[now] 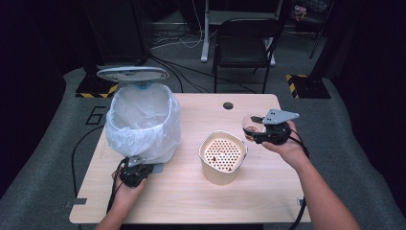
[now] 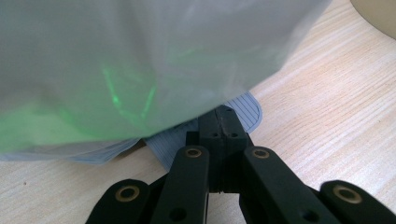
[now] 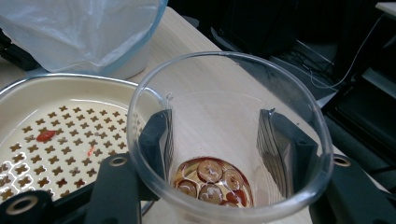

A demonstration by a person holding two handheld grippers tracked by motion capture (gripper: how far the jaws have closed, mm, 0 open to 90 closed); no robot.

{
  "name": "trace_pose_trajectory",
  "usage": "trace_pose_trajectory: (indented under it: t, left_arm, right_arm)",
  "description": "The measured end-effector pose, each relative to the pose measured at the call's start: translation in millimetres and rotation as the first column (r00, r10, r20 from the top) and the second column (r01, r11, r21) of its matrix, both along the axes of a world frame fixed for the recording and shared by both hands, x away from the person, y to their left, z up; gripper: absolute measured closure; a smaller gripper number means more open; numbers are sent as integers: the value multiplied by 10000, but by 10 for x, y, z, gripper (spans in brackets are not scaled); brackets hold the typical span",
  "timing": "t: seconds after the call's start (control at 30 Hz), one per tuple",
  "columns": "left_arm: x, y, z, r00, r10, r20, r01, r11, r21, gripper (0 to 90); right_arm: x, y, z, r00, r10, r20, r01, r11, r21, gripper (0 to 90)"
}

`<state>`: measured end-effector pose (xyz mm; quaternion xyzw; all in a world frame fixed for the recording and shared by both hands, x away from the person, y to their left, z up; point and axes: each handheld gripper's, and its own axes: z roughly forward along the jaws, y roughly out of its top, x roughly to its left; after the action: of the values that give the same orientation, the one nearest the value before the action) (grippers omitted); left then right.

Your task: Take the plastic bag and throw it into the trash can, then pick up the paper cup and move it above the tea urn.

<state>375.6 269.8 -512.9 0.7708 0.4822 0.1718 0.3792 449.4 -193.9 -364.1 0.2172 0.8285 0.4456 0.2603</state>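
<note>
A pedal bin lined with a white plastic bag stands at the table's left, its lid raised. My left gripper is at the bin's foot. In the left gripper view its jaws are shut together, tips resting on the ribbed blue-grey pedal under the bag. My right gripper is shut on a clear plastic cup, tilted, right of a cream container with a perforated strainer top. Red-brown fruit slices lie in the cup. A small red bit sits on the strainer.
The wooden table has a cable hole near its far edge. A black chair and cables lie on the floor beyond. Bare tabletop lies in front of the strainer container.
</note>
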Motion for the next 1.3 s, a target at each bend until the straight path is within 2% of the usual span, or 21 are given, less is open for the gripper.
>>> trace_pose_trajectory:
  t: [0.13,0.23,0.27,0.37,0.5,0.8,0.83,0.9,0.93,1.07,1.13,1.17,1.2,1.23,1.3]
  left_arm:
    - [0,3,2,10000,-83,-33,83,10000,16,900]
    - [2,0,-1,9999,102,49,-102,9999,86,900]
    - [1,4,2,10000,-65,-16,65,10000,55,900]
    - [-1,2,2,10000,-53,-36,53,10000,19,900]
    - [2,8,4,9999,-122,-31,122,9999,92,900]
    - [2,2,-3,10000,-62,47,62,10000,50,900]
    - [5,-3,-8,9998,152,122,-153,9999,69,900]
    - [0,-1,-1,9999,160,12,-161,9999,52,900]
    - [-1,-5,-6,10000,35,36,-35,10000,-74,900]
    - [-3,-6,-8,10000,66,63,-66,10000,-51,900]
    - [-7,-15,-11,9996,300,2,-300,9995,-50,900]
    - [-4,-14,-8,9998,162,64,-162,9998,-97,900]
    - [1,-5,-9,9995,299,92,-300,9995,104,900]
    - [-1,-9,-10,9999,88,80,-87,9999,-122,900]
    - [0,-2,-10,10000,39,89,-38,9999,-116,900]
  right_arm:
    - [-20,55,50,9994,167,319,-159,9996,-226,461]
    - [-34,98,85,9983,328,473,-309,9987,-393,463]
    - [-38,117,95,9979,369,541,-342,9981,-509,463]
    - [-55,187,121,9962,552,668,-486,9941,-968,463]
    - [-74,261,146,9942,790,725,-692,9892,-1290,463]
    - [-113,393,207,9853,1266,1145,-1019,9744,-2003,465]
    - [-114,407,207,9843,1303,1193,-1032,9722,-2101,465]
    - [-115,422,208,9834,1333,1233,-1033,9690,-2243,465]
    - [-115,427,209,9828,1352,1257,-1030,9668,-2340,465]
    - [-125,447,214,9801,1463,1340,-1085,9608,-2551,465]
    - [-132,462,220,9782,1542,1393,-1116,9553,-2737,465]
    - [-136,472,223,9772,1558,1440,-1110,9539,-2790,465]
    - [-140,478,225,9764,1608,1443,-1145,9515,-2856,465]
    - [-146,489,224,9755,1593,1516,-1098,9501,-2919,465]
    - [-148,501,224,9727,1709,1572,-1158,9438,-3097,466]
